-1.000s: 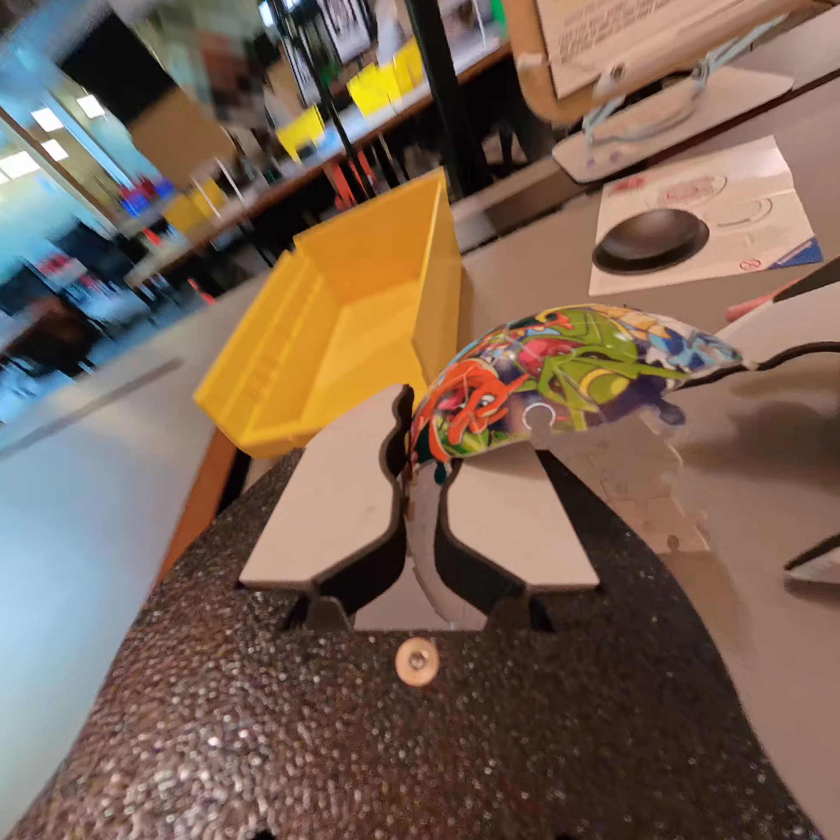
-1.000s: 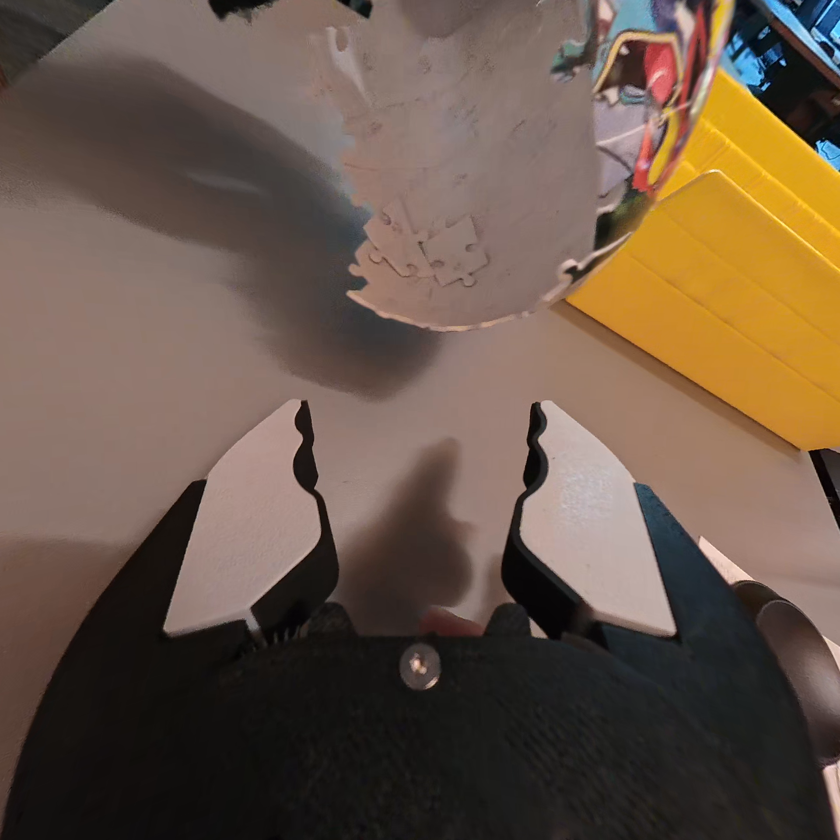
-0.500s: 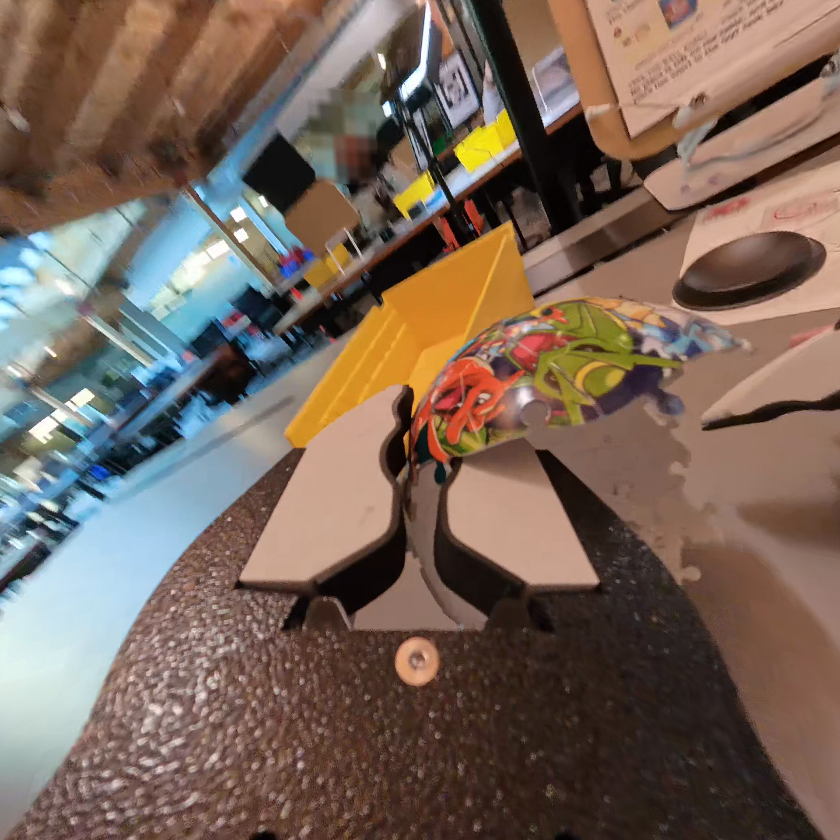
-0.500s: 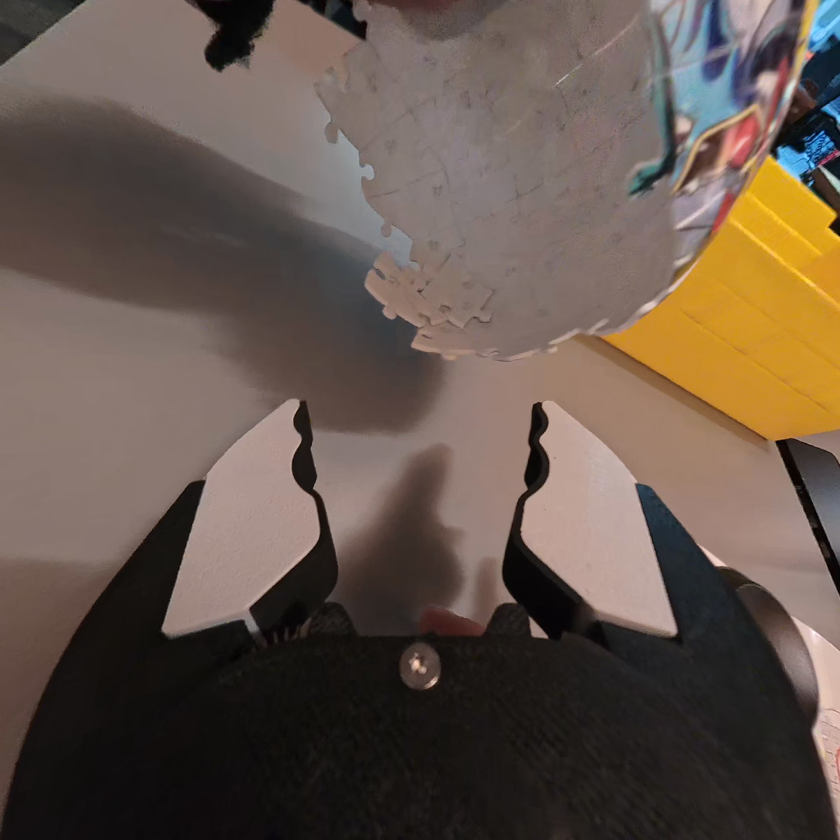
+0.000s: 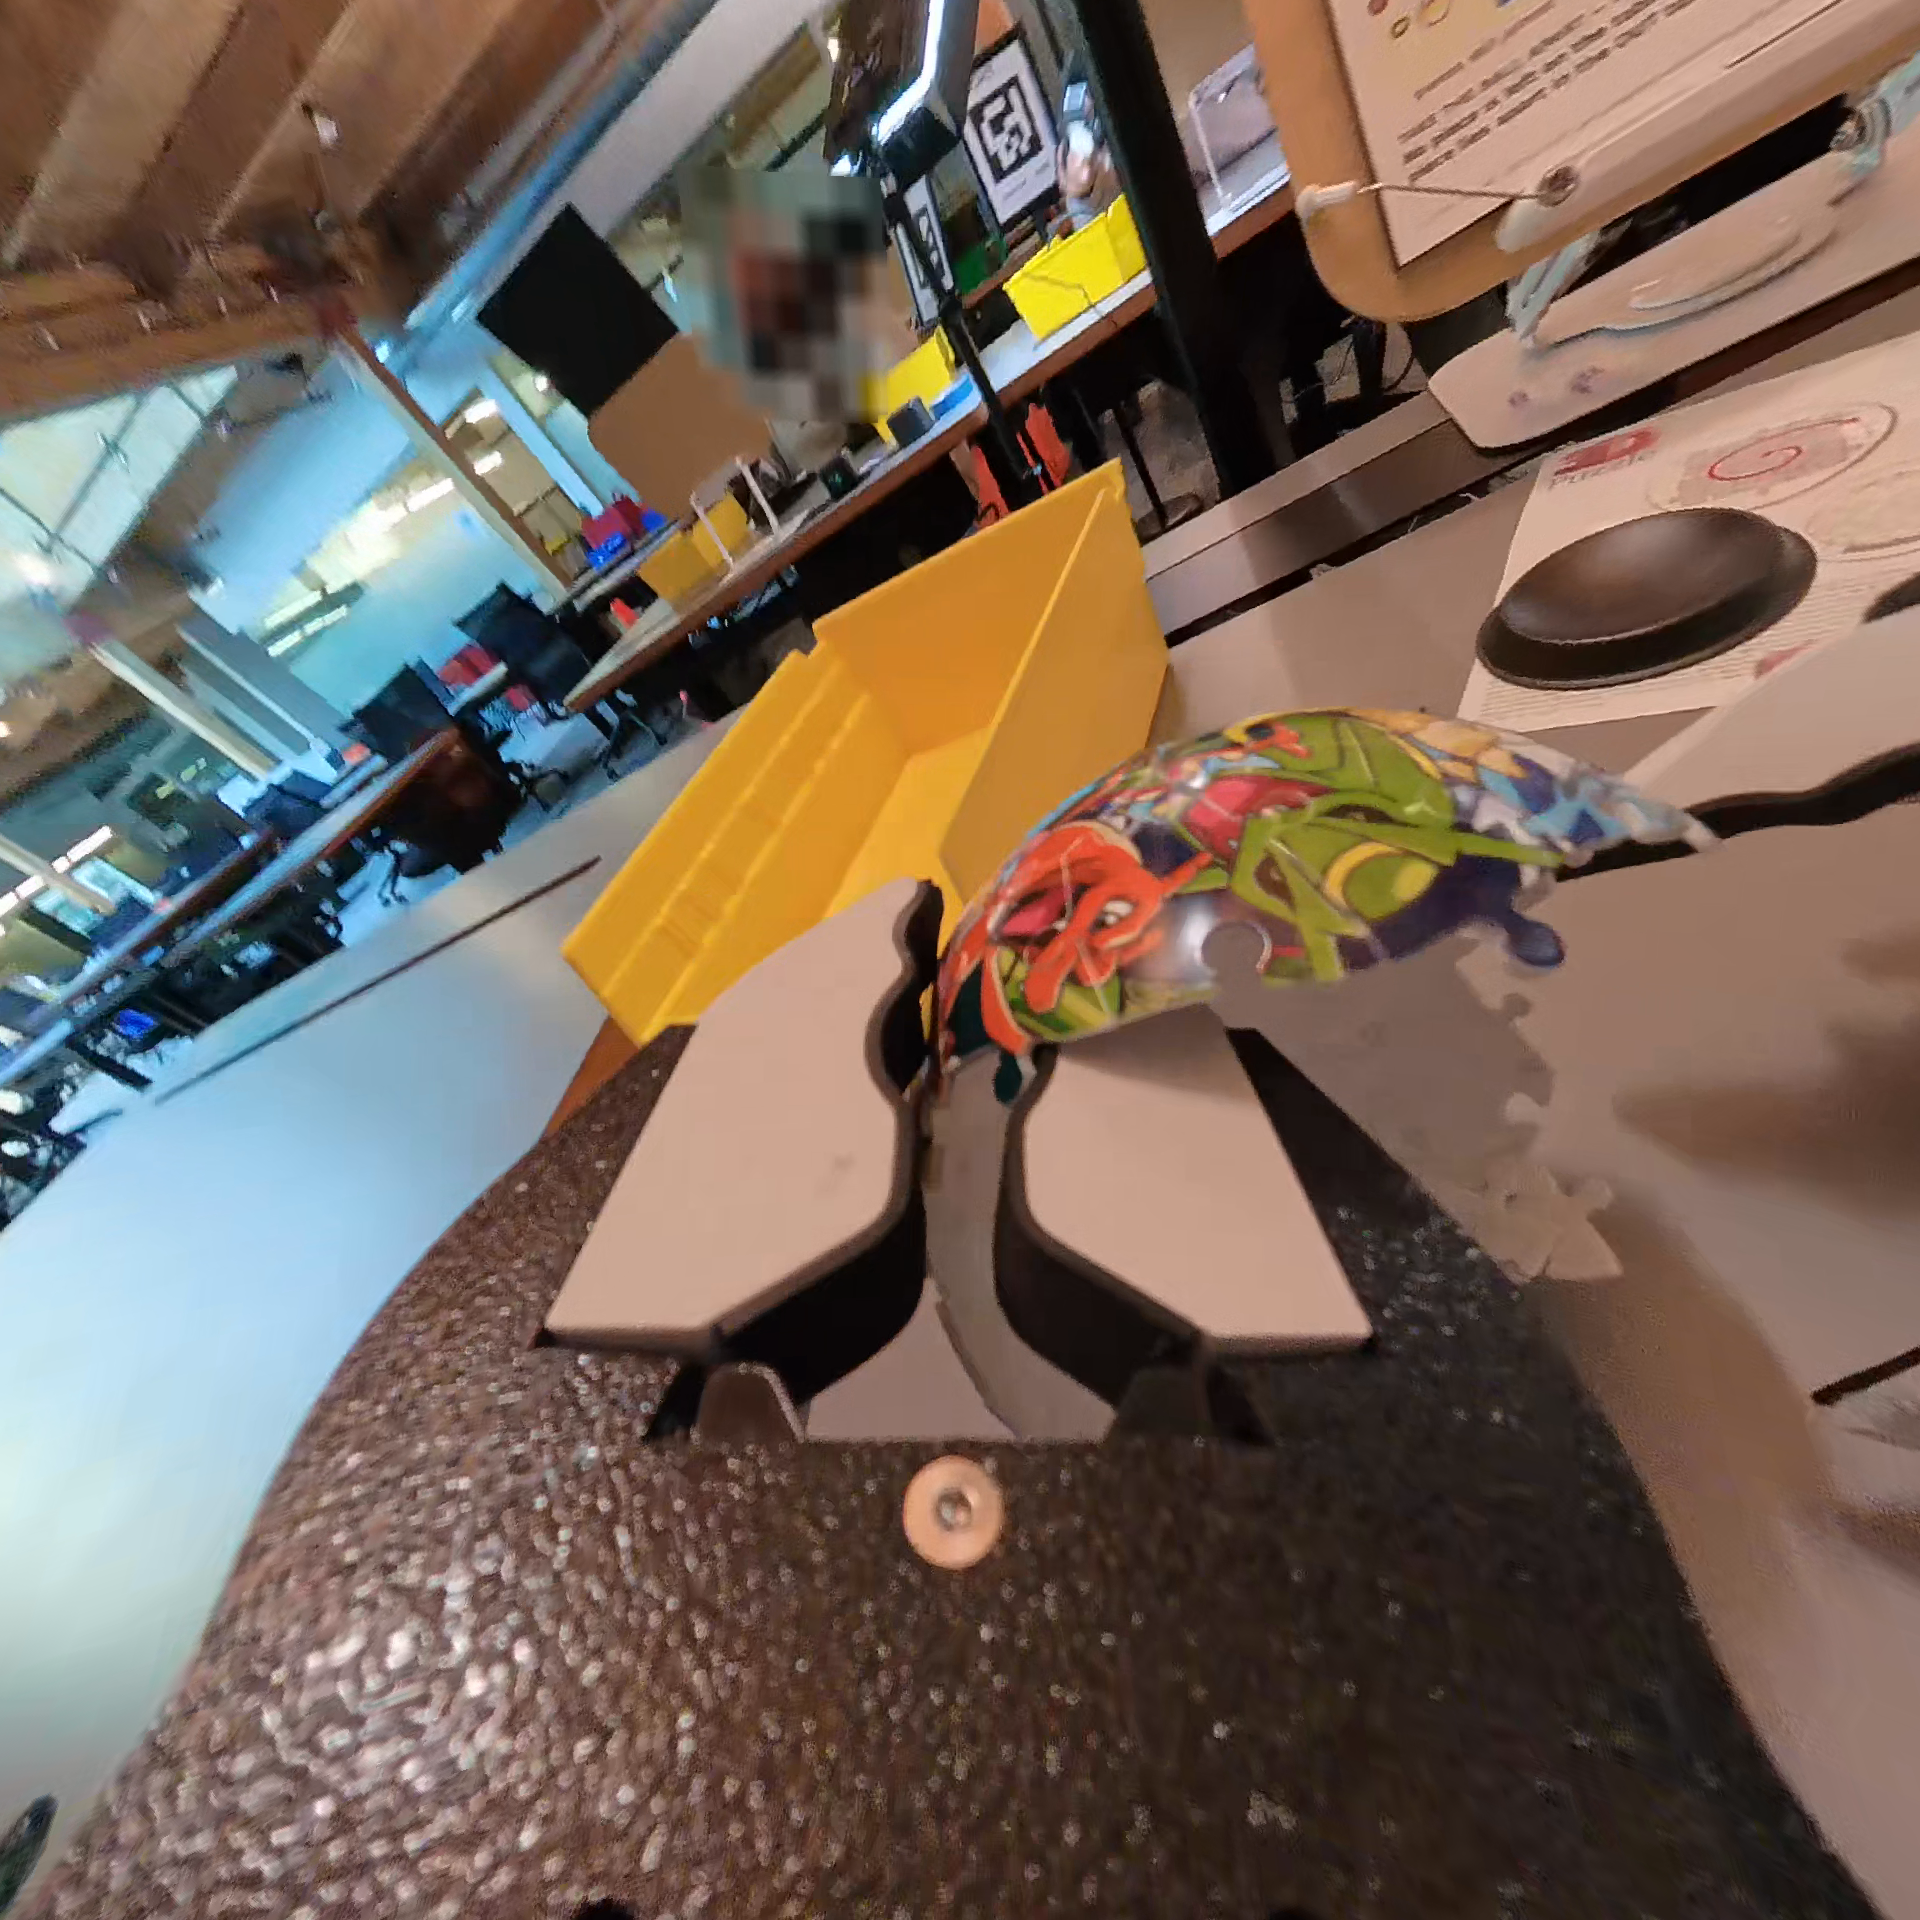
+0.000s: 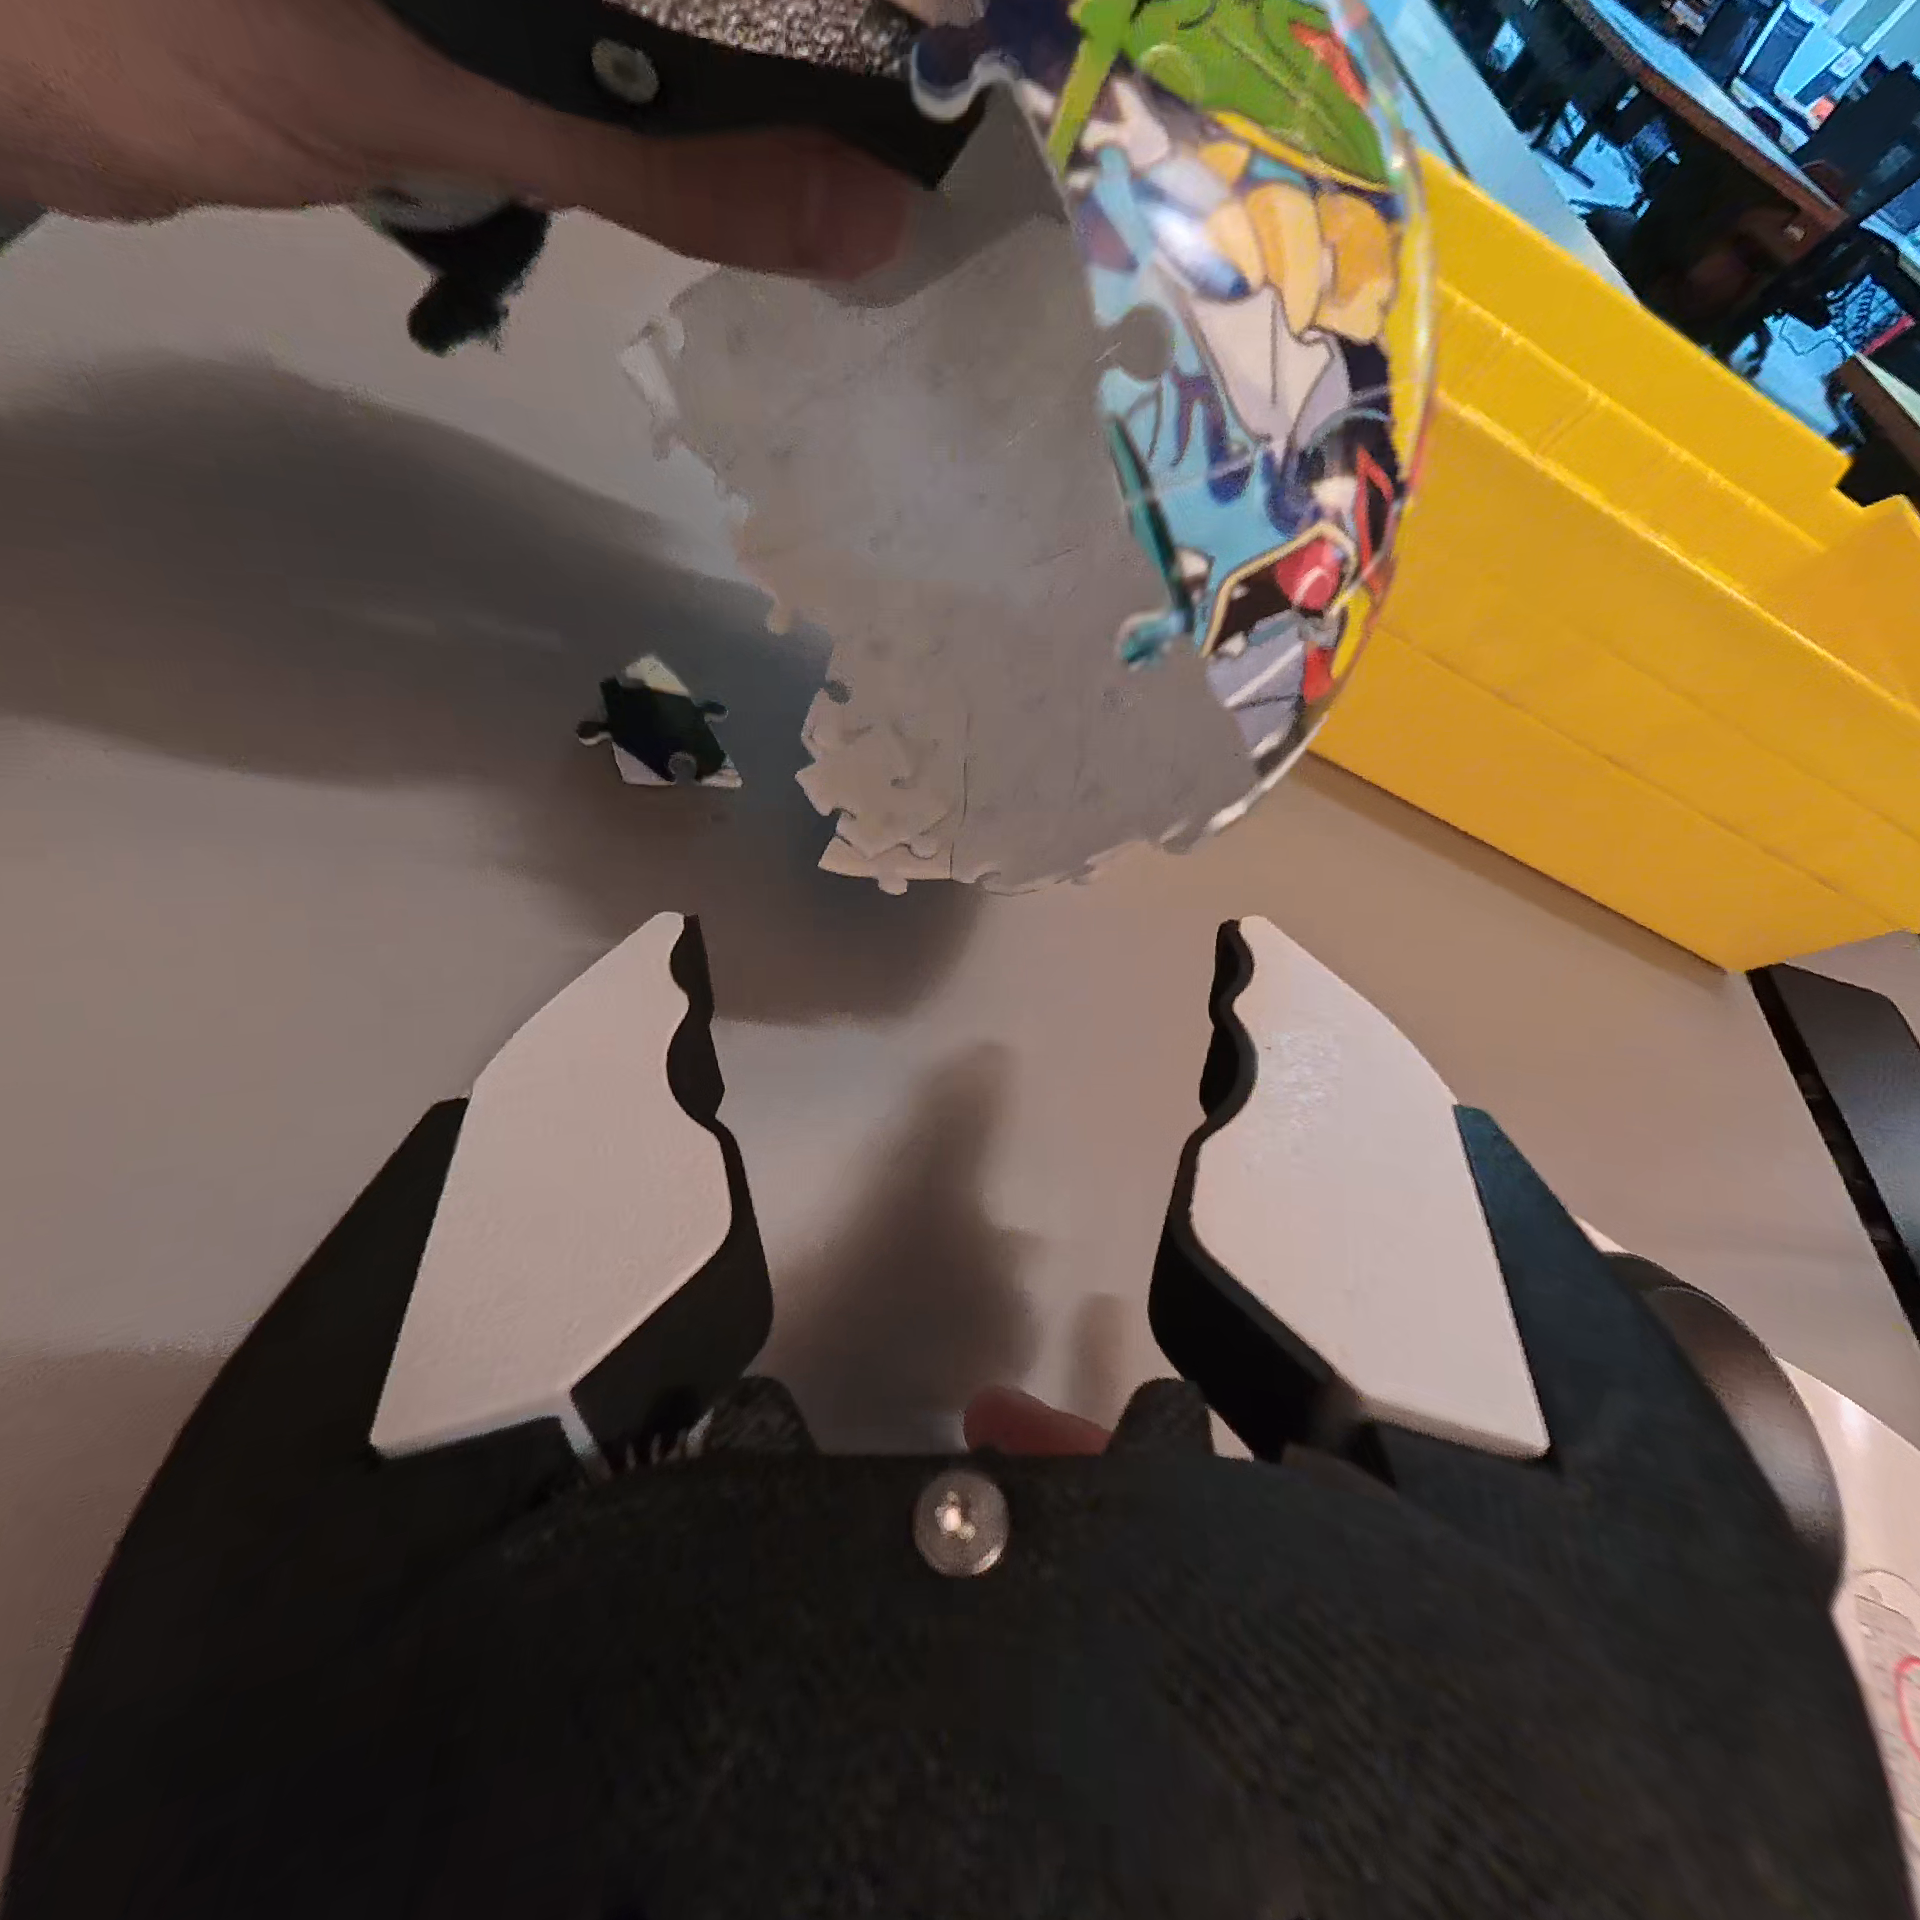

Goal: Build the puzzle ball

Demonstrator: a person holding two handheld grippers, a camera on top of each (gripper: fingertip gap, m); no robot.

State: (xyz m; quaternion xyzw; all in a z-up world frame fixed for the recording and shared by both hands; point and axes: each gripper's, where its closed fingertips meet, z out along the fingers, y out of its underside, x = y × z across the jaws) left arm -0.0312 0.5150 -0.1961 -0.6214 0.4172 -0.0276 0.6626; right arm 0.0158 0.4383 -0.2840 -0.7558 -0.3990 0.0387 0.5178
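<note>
My left gripper (image 5: 961, 997) is shut on the rim of the partly built puzzle ball (image 5: 1247, 862), a curved shell with a bright cartoon print outside and plain white inside. It holds the shell in the air above the grey table. In the right wrist view the shell (image 6: 987, 582) hangs just beyond my right gripper (image 6: 956, 940), which is open and empty. A single loose puzzle piece (image 6: 660, 732), dark and white, lies on the table in the shell's shadow. The left gripper's body (image 6: 665, 52) and a hand (image 6: 312, 114) show at the top of that view.
A yellow plastic bin (image 5: 914, 748) (image 6: 1621, 582) stands on the table behind the shell. A black round stand (image 5: 1642, 603) sits on a printed sheet (image 5: 1538, 520) at the right. A board on a white base (image 5: 1662, 281) stands behind it. Tip to tip, the grippers are about 12 centimetres apart.
The left gripper has lifted and tilted the shell. In the right wrist view the shell has come nearer and turned, and the loose piece on the table has come into sight.
</note>
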